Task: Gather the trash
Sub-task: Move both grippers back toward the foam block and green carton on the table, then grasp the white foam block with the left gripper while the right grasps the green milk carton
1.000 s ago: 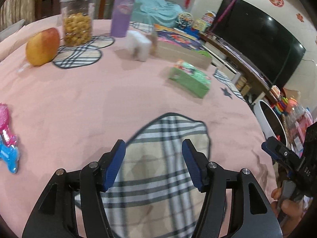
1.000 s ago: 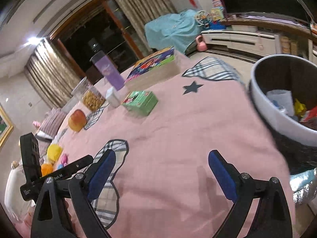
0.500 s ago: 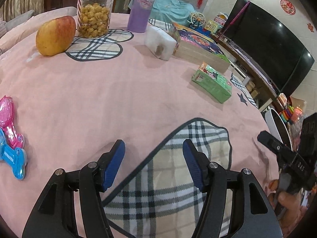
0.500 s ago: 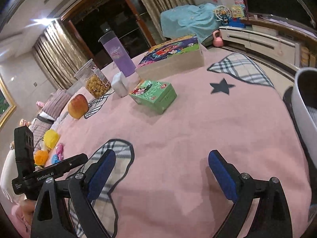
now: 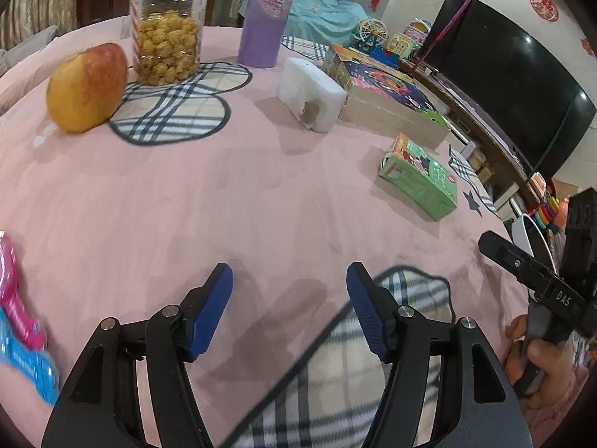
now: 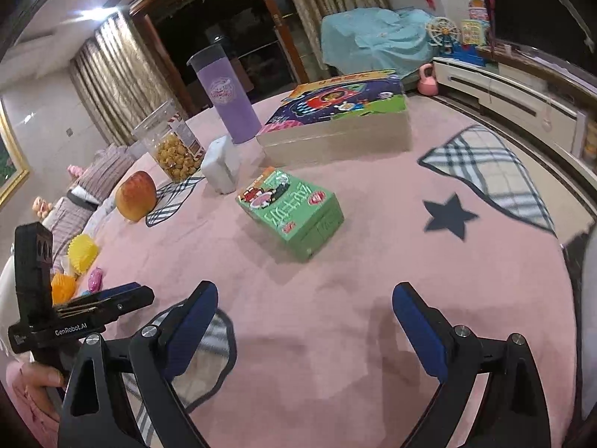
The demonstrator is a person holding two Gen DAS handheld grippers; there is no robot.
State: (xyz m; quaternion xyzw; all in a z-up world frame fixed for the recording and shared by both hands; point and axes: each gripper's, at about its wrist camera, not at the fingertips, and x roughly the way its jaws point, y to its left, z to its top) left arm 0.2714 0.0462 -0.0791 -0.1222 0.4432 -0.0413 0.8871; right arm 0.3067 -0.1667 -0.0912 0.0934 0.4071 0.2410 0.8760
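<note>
A green carton (image 5: 418,177) lies flat on the pink tablecloth (image 5: 224,194); it also shows in the right wrist view (image 6: 294,211), ahead of my right gripper. A stained white foam block (image 5: 311,93) stands beyond it, also seen in the right wrist view (image 6: 222,166). My left gripper (image 5: 289,298) is open and empty, low over the cloth. My right gripper (image 6: 304,317) is open wide and empty. The white bin's rim (image 5: 530,239) shows past the table's right edge.
An apple (image 5: 87,87), a popcorn jar (image 5: 168,33), a purple tumbler (image 5: 266,16) and a puzzle box (image 5: 388,100) stand at the back. Pink and blue toys (image 5: 22,339) lie at the left. Yellow and orange cupcake liners (image 6: 74,265) lie at the left edge.
Both grippers have swung from the bin side toward the table's middle and back. The bin has almost left the right wrist view. The green carton and foam block look nearer. Both stay open.
</note>
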